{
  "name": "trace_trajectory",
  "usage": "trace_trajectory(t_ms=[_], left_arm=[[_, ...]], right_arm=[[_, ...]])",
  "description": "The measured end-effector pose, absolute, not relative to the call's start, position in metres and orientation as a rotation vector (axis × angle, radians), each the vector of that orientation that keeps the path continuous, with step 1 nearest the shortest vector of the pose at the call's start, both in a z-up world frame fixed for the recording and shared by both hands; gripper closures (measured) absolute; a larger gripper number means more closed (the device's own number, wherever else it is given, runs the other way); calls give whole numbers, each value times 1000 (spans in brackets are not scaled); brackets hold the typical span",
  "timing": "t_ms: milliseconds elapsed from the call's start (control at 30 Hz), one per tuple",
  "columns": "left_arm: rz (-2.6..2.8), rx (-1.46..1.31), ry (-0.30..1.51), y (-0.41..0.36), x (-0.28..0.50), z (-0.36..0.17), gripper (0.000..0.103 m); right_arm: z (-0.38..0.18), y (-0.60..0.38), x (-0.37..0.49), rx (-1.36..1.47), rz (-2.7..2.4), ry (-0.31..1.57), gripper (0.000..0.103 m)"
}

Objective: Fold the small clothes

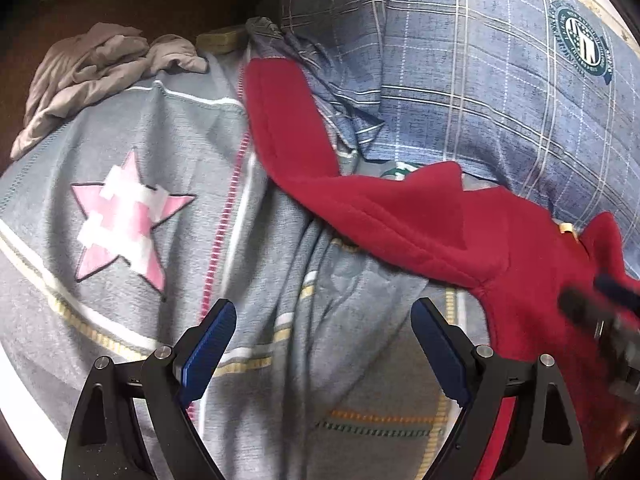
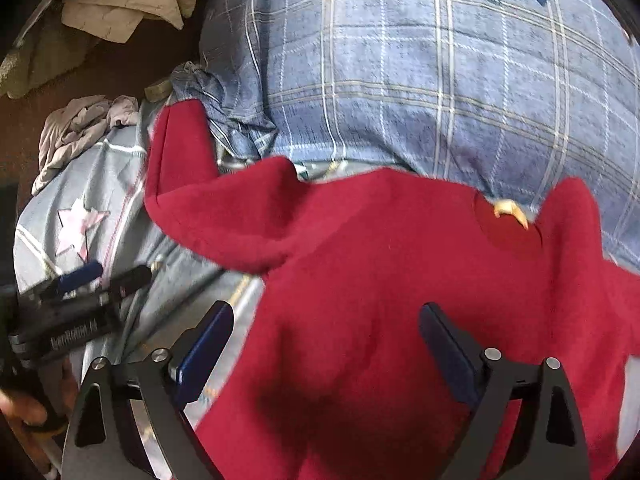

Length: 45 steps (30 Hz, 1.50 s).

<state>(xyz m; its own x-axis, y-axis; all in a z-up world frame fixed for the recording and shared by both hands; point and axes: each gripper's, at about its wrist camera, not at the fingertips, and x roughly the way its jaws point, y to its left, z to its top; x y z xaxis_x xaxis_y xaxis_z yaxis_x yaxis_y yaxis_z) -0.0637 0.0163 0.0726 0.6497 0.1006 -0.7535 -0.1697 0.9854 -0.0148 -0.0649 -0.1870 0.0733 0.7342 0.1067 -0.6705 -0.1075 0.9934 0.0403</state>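
Observation:
A small red fleece garment [image 1: 400,220] lies spread on a grey-blue bedsheet [image 1: 120,300] that bears a pink star. One sleeve [image 2: 176,152] stretches toward the far left, and the neck label [image 2: 508,212] shows at the far side. My right gripper [image 2: 326,316] hovers over the garment's body [image 2: 380,280], open wide, with the red fabric below the jaws and no pad pressing on it. My left gripper [image 1: 324,320] stands open above the bare sheet, just left of the garment's edge. In the right wrist view the left gripper [image 2: 106,276] appears at the left, also open.
A crumpled grey garment [image 1: 92,68] lies at the sheet's far left corner. A blue plaid pillow or quilt [image 1: 460,80] bulks behind the red garment. Beige cloth [image 2: 120,0] lies on the brown floor beyond. A person's hand [image 2: 24,408] holds the left tool.

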Motion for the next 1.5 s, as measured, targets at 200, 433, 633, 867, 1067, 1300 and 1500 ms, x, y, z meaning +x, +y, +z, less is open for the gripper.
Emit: trace_trajectory(t_ms=[200, 433, 633, 867, 1067, 1300, 1500], left_arm=[[215, -127, 829, 32, -73, 77, 14], [249, -132, 835, 44, -72, 73, 14], [251, -154, 847, 54, -60, 68, 17], [243, -167, 837, 59, -58, 68, 18], [243, -167, 839, 59, -60, 68, 17], [247, -173, 837, 57, -53, 69, 17], [226, -158, 816, 42, -57, 76, 17]], right_arm=[[106, -154, -22, 5, 265, 708, 25], [126, -66, 46, 40, 471, 728, 25], [107, 6, 104, -24, 500, 780, 26], [89, 42, 148, -10, 508, 850, 29], [76, 23, 159, 101, 546, 881, 89], [95, -21, 121, 111, 534, 812, 94], [131, -112, 53, 197, 469, 671, 94]])
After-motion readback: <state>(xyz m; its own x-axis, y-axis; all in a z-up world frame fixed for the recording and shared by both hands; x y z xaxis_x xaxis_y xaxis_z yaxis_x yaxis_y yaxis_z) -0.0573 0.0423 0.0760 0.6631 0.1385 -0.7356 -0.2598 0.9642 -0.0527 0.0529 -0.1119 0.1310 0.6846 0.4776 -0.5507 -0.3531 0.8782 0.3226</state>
